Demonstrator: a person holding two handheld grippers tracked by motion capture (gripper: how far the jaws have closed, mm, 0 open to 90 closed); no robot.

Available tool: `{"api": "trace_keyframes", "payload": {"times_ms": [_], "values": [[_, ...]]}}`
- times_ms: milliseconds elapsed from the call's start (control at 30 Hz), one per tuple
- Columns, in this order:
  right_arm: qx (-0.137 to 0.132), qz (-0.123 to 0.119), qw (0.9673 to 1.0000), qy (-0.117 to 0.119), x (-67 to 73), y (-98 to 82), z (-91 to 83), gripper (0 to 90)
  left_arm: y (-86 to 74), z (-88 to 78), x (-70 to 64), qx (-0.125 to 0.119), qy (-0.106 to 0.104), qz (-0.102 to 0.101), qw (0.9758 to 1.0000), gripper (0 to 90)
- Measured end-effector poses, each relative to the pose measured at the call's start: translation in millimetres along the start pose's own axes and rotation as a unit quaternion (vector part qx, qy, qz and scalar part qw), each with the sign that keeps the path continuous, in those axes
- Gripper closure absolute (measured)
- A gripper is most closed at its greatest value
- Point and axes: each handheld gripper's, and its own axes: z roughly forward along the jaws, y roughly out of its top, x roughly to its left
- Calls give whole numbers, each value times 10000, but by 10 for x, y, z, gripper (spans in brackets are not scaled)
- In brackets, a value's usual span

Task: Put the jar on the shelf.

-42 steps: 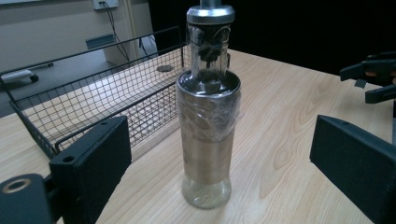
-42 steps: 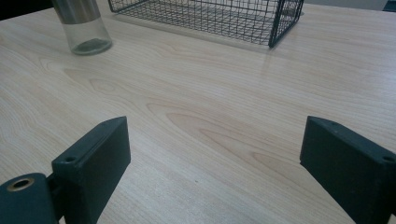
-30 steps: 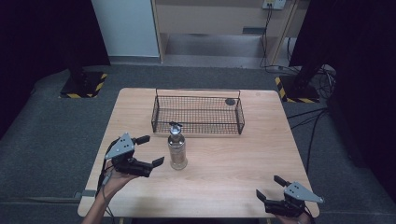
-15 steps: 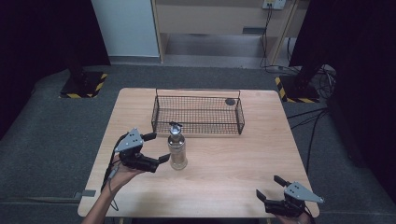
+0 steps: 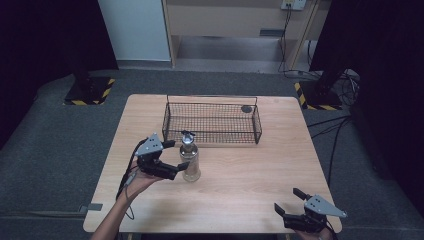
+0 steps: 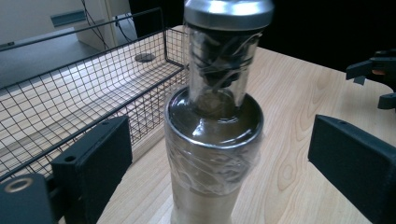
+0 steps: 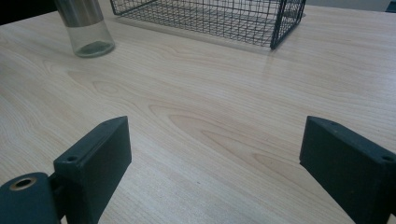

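Note:
A clear glass bottle with a metal cap stands upright on the wooden table, just in front of a black wire basket. My left gripper is open, its jaws on either side of the bottle without touching it. The bottle's cap rises above the jaws. My right gripper stands open near the table's front right corner, nothing between its jaws. From there the bottle's base and the basket's corner lie far ahead.
The wire basket holds a small dark round object in its far right corner. Bare wood spreads between the bottle and the right gripper. Cables and black-and-yellow stand bases lie on the grey floor around the table.
My left gripper has moved to the right toward the bottle, and its open jaws now flank it. The right gripper and the bottle have stayed put.

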Motion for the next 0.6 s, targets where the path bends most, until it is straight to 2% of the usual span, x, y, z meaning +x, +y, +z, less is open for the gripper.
{"api": "trace_keyframes", "payload": {"times_ms": [267, 600], "values": [[-3, -12, 10000, -8, -3, -1, -2, 91, -35, 139, 63, -32, -147, -211, 9997, 56], [-16, 2, 10000, -3, -3, -1, -5, 92, -76, 286, 96, 43, -158, -259, 9995, 79]]}}
